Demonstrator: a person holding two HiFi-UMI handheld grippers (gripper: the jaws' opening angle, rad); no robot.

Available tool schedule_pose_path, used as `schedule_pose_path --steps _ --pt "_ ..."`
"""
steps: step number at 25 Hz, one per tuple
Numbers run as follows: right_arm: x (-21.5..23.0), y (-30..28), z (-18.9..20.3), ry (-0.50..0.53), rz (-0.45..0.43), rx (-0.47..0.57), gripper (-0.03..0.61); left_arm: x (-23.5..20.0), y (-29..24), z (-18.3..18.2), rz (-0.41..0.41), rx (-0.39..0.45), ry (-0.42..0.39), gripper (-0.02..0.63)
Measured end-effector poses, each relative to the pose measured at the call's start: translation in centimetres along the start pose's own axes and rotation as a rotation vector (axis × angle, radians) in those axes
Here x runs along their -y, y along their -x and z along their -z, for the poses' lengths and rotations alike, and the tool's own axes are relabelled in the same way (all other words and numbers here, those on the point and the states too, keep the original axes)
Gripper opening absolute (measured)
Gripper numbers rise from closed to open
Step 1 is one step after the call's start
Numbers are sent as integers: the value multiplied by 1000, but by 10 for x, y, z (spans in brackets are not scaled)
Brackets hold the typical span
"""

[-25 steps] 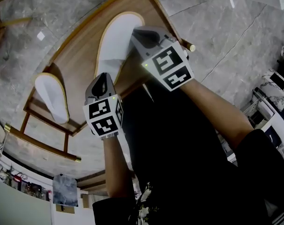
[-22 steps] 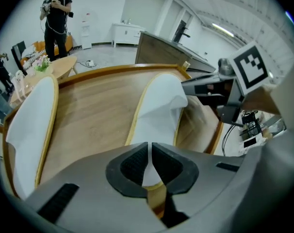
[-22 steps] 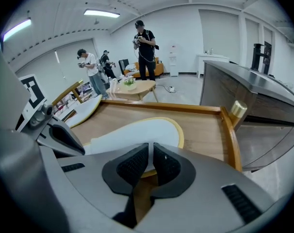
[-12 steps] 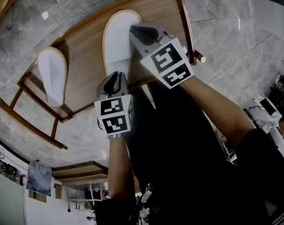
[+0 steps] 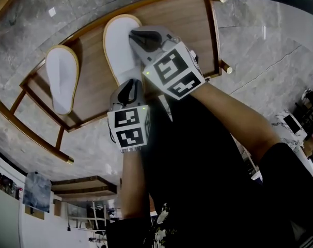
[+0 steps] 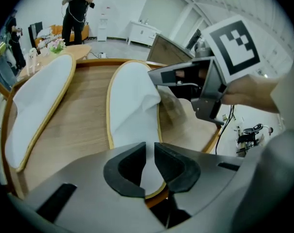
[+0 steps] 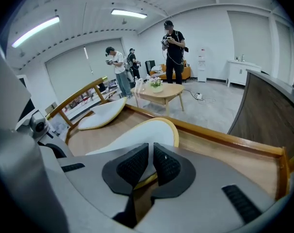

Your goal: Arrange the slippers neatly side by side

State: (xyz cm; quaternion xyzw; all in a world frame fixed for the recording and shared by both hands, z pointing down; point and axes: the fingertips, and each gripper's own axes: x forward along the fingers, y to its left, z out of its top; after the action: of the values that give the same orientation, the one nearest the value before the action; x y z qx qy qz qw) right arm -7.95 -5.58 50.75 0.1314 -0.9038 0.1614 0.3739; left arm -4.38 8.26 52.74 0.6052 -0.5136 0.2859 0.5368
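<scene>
Two white slippers with tan rims lie on a wooden rack [image 5: 198, 30]. The far-left slipper [image 5: 62, 79] [image 6: 38, 101] [image 7: 102, 114] lies alone. My right gripper [image 5: 135, 35] [image 7: 151, 157] is shut on the upper of the nearer slipper [image 5: 118, 45] [image 6: 130, 101] [image 7: 147, 132], pinching the white fabric. My left gripper [image 5: 129, 86] [image 6: 149, 152] is at that slipper's heel. Its jaws are opening, and the heel edge sits between them without the pads pressing on it.
The rack has a raised wooden rim [image 7: 224, 137] and stands on a grey marble floor [image 5: 270, 45]. Several people [image 7: 173, 47] stand at the back of the room by a small round table [image 7: 159, 91]. My dark-clad legs fill the lower right of the head view.
The head view has swung. The slipper under my grippers now lies closer to the other slipper and more nearly parallel to it. Both grippers have stayed at that slipper.
</scene>
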Motion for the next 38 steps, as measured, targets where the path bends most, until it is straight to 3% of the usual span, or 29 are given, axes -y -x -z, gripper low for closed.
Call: schedule_pose_path --steps 8,15,19,24,31,38 --pt "-40 -19 -9 60 -85 -6 21 -9 6 6 26 44 70 51" --pt "-53 -26 -8 94 -84 -8 21 -11 11 15 49 71 87 52" --pt "-52 -19 -12 71 -82 25 24 -10 20 10 65 112 84 61" --pt "-39 11 -31 0 -46 108 77 -15 47 -5 78 183 30 95" --pt "-12 42 -38 -45 74 168 57 -82 94 -5 -83 229 -56 115" --pt "-46 46 -49 -69 63 219 52 -159 115 -38 -182 286 -92 127"
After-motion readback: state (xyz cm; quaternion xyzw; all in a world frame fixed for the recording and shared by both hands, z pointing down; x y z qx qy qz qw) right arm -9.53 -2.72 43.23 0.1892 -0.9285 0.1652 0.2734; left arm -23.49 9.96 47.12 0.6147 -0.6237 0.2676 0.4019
